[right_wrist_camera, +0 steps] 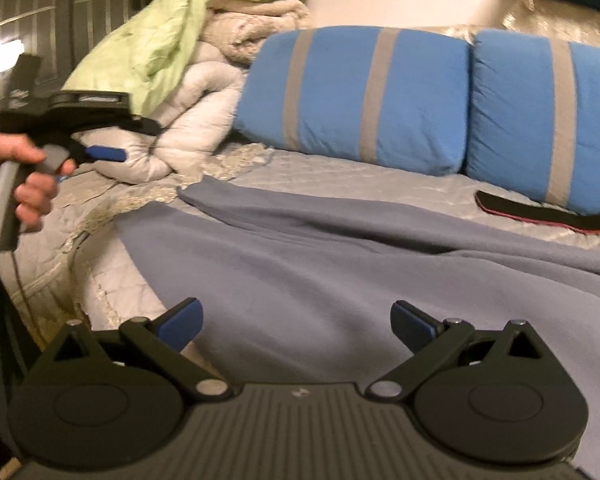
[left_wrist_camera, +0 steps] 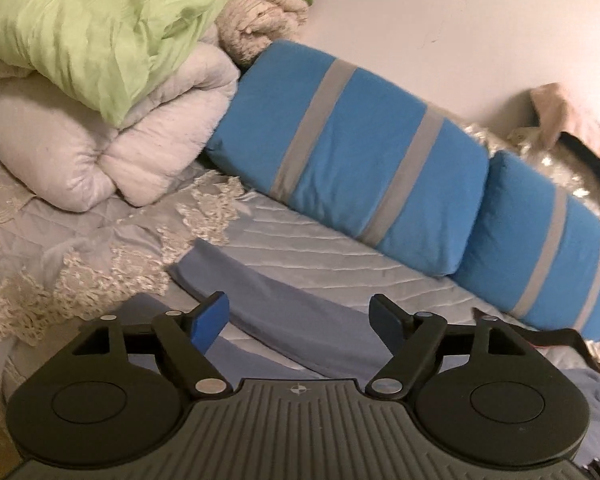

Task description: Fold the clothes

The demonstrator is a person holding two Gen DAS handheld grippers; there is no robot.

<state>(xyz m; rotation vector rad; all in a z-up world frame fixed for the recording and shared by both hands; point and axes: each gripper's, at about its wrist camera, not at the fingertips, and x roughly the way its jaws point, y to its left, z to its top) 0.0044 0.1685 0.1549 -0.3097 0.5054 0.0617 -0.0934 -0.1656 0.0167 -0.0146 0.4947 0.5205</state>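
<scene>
Two grippers: both in view, both empty, both above the bed.
Left gripper [left_wrist_camera: 300,320]: jaws spread wide, nothing between the blue pads; in its own view it hangs over the garment's far edge. In the right wrist view it sits at the left, raised above the bed, with a hand [right_wrist_camera: 16,176] wrapped around its grey handle.
Right gripper [right_wrist_camera: 296,326]: jaws spread wide, holding nothing; it hovers above the broad near part of the garment, whether touching the cloth I cannot tell.
Garment [right_wrist_camera: 320,264]: grey-blue cloth spread flat on the bed, with a long fold or sleeve running along its far side toward the pillows; no gripper grips it.
Bed [right_wrist_camera: 340,176]: pale quilted cover with a lace trim [left_wrist_camera: 100,272] on the left part.
Pillows [left_wrist_camera: 348,148]: two, blue with grey stripes, side by side, leaning against the wall beyond the garment.
Bedding pile [left_wrist_camera: 100,120]: white folded quilt at the bottom, green cover [left_wrist_camera: 100,28] draped on top, cream blanket behind it, left of the pillows.
Black strap [right_wrist_camera: 540,212]: dark with a red edge, lying on the bed just before the right pillow, apart from the garment.
Wall [left_wrist_camera: 420,20]: plain, pale.
</scene>
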